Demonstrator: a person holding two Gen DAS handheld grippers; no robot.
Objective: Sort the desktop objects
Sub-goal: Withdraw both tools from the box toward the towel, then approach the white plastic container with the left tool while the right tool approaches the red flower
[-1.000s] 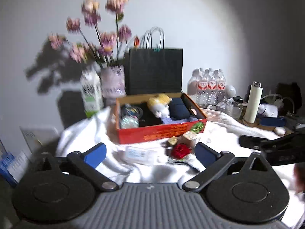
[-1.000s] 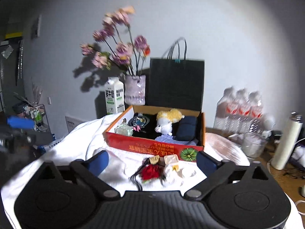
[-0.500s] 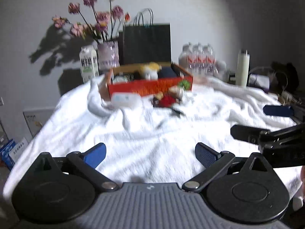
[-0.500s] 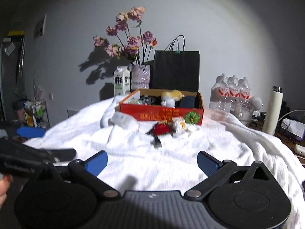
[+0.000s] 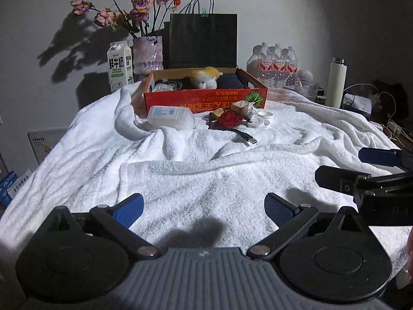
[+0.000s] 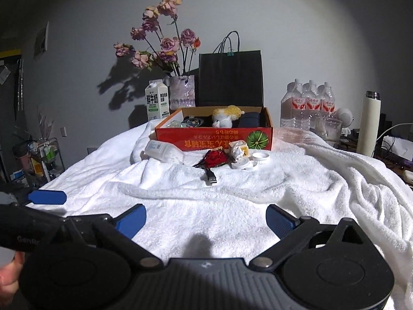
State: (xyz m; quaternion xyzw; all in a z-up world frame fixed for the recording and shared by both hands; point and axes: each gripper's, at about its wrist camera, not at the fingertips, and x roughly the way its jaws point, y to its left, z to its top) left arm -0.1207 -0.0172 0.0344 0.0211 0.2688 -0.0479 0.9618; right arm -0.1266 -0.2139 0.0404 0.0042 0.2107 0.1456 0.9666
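A red cardboard box (image 5: 204,99) (image 6: 214,139) stands at the far side of the white towel, holding a plush toy (image 5: 206,78) (image 6: 225,118), a dark pouch and cables. In front of it lie a white plastic bottle (image 5: 170,117) (image 6: 164,152), a red rose (image 5: 228,118) (image 6: 214,157), small cube packets (image 5: 238,107) (image 6: 238,151), white lids (image 5: 259,120) (image 6: 251,161) and a black USB cable (image 5: 244,135) (image 6: 210,177). My left gripper (image 5: 204,208) and right gripper (image 6: 205,219) are both open and empty, low over the near towel, far from the objects.
Behind the box stand a milk carton (image 5: 120,66), a vase of dried roses (image 5: 147,54), a black paper bag (image 5: 204,42), a pack of water bottles (image 5: 275,68) and a white flask (image 5: 335,85). Cables and clutter lie at the right edge. A wire rack (image 6: 44,162) stands left.
Both grippers have pulled back from the box toward the near edge of the towel; the objects look smaller and farther. Both stayed open and empty.
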